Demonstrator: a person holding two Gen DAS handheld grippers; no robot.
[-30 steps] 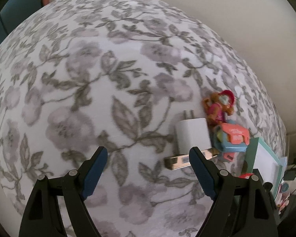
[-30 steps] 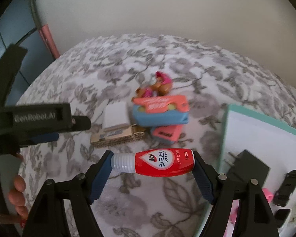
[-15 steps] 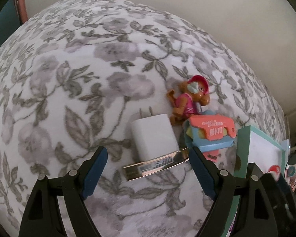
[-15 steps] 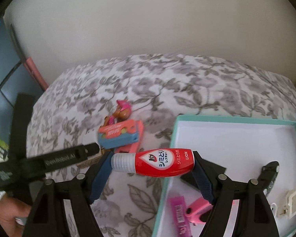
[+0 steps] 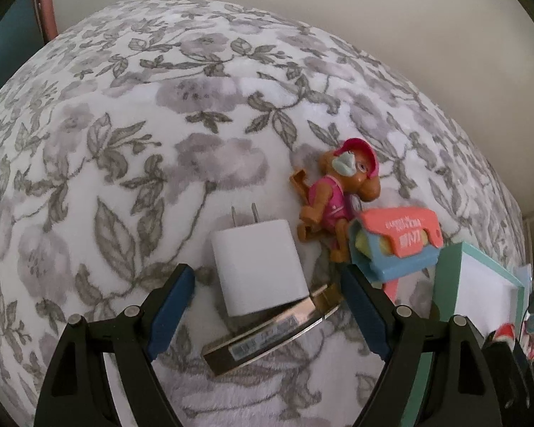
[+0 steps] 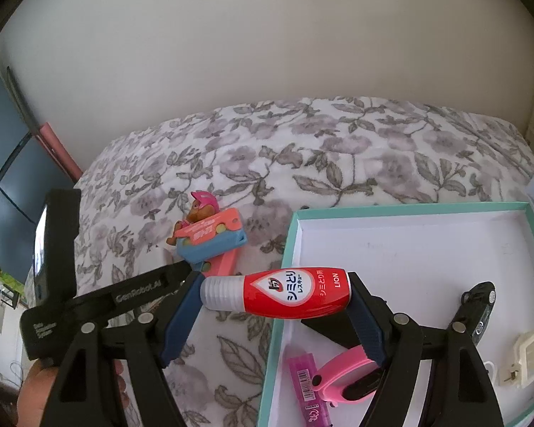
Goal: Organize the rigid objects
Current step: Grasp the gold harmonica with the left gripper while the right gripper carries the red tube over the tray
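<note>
My right gripper [image 6: 276, 306] is shut on a red bottle with a white cap [image 6: 284, 293], held sideways over the left rim of the teal-edged white box [image 6: 427, 210]. My left gripper [image 5: 267, 306] is open, low over the floral cloth, its fingers either side of a white plug charger [image 5: 256, 267] that leans on a flat gold box [image 5: 267, 334]. A brown toy dog in pink [image 5: 338, 192] and a blue and coral toy [image 5: 395, 245] lie just right of the charger. The toys also show in the right wrist view [image 6: 210, 235].
The box holds a black toy car [image 6: 478, 306], a pink round item [image 6: 345, 377], a purple tube [image 6: 304, 380], a black adapter [image 6: 331, 331] and a small cream piece [image 6: 527, 356]. The left gripper's body [image 6: 99, 295] crosses the right view. A wall stands behind.
My right gripper has carried the bottle right, from over the cloth to over the box's left rim. My left gripper has closed in on the charger and gold box, staying open.
</note>
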